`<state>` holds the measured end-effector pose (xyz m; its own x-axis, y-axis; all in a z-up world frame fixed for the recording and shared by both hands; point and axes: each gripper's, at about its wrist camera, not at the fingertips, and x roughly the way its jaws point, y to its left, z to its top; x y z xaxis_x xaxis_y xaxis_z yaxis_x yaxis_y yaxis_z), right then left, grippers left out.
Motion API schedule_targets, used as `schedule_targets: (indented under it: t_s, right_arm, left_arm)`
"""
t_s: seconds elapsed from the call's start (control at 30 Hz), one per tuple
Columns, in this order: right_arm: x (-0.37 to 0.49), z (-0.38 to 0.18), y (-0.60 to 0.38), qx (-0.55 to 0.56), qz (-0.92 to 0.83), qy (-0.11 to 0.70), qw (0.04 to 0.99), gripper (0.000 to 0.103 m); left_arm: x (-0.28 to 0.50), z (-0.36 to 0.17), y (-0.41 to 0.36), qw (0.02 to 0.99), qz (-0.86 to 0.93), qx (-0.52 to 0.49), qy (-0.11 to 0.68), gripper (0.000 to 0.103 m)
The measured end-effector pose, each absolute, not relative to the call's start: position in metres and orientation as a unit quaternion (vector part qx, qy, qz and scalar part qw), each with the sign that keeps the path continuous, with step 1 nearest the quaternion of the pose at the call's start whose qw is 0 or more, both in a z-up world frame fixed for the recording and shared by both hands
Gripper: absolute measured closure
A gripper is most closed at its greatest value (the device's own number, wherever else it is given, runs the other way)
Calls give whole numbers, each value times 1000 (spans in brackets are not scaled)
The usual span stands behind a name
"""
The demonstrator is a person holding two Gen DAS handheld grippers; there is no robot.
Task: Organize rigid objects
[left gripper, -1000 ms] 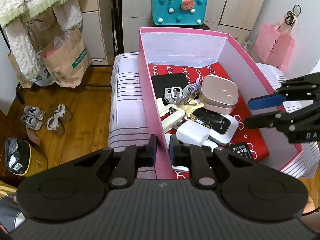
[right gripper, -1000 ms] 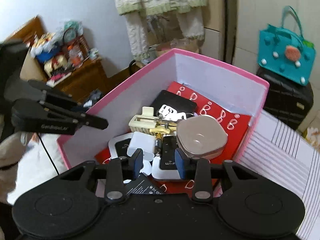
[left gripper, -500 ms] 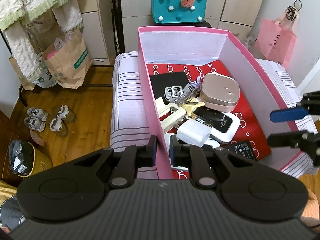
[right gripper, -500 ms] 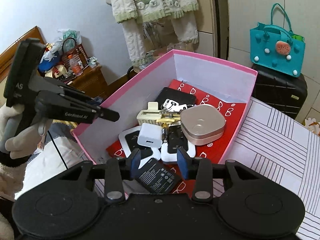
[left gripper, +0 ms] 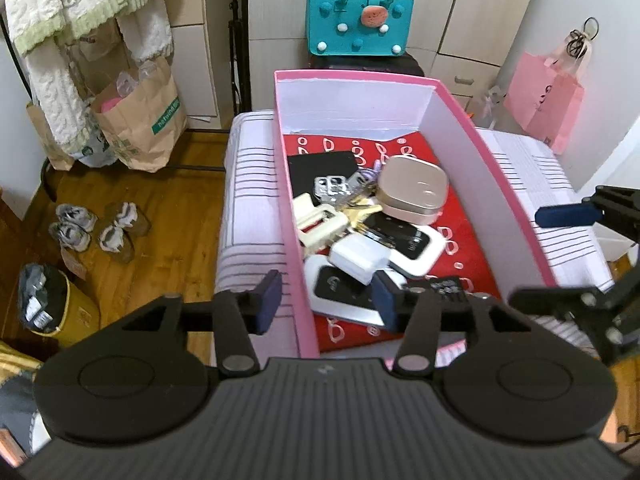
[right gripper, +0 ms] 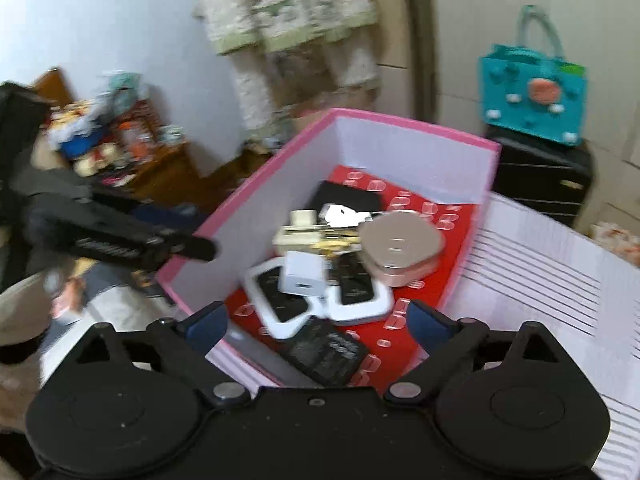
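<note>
Both tongs, left (left gripper: 326,300) and right (right gripper: 316,322), are spread wide and hold nothing. The items (left gripper: 372,224) lie heaped inside the pink box (left gripper: 288,216) on the bed (left gripper: 248,200), so boxing looks done, perhaps tidying left.

Inside the box (left gripper: 476,160): a rounded tin (left gripper: 412,190) toward the far right, resting partly on a pocket router (left gripper: 404,240); a flat pouch (left gripper: 322,166) at far left against the wall; keys (left gripper: 352,200) between pouch and tin; a clip (left gripper: 318,224) left of the router; a charger cube (left gripper: 358,256) lying on a second router (left gripper: 340,292) at the near left; a battery (right gripper: 324,350) at the near edge. Under the box, a striped cushion (left gripper: 248,208). Behind the box, a felt bag (left gripper: 358,20). On the floor to the left, shoes (left gripper: 96,228), and behind them a paper bag (left gripper: 140,120).
</note>
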<state>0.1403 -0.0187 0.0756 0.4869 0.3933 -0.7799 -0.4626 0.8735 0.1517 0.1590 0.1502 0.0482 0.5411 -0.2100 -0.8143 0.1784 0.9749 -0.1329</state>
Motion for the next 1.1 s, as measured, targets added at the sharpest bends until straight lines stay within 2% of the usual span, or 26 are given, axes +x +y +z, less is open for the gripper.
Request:
schedule_targets:
  t_s: [0.13,0.23,0.5,0.7,0.87,1.1]
  right_arm:
    - [134,83,-24,-57,231,461,855,5]
    - [124,87,-38,-40,233,462,855,5]
    - [83,94,-68,-33,172,434,884,5]
    - [57,98,-92,-20,139,400,906,5]
    - [45,91,-108,-20,104,379,919,5]
    - [39,85,-118,-2,71,383,921,5]
  left_arm:
    - [144,55,143,886,-107,-12,451,31]
    - [133,57,134,890,-109,-7,442,23]
    - [98,59,106,895,-115,26,429,17]
    - [75,63,93,910,-96,41,402,4]
    - [63,56,80,923,-65,50,375,4]
    - [59,42,55,920,-6,82,384,4]
